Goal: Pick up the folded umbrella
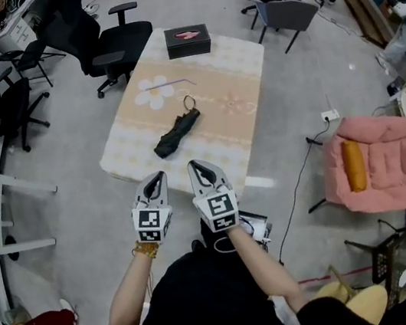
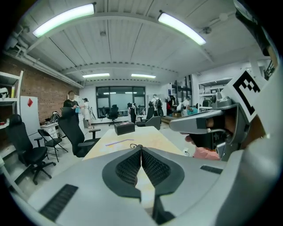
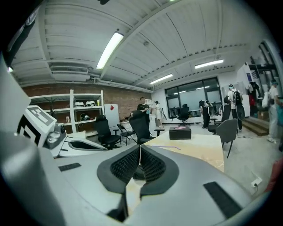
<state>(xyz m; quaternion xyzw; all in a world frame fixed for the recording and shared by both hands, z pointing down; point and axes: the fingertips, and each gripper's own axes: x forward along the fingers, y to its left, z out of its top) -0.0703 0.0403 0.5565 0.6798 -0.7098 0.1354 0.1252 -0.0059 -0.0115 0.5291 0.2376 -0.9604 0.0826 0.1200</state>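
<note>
At the frame's centre, nothing is picked up yet.
Your left gripper (image 1: 159, 175) and right gripper (image 1: 192, 165) are pressed together and empty, while the folded umbrella (image 1: 177, 133) lies untouched on the table (image 1: 211, 78) just above them.

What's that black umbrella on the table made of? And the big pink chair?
The folded black umbrella looks like thin, matte cloth: it lies limp and creased. The pink armchair seems to be soft padded fabric, puffy and quilted-looking, though that's a guess from afar.

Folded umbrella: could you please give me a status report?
Left claw and right claw shut, empty, side by side before the table. Folded umbrella lies untouched on it. Nothing between.
</note>
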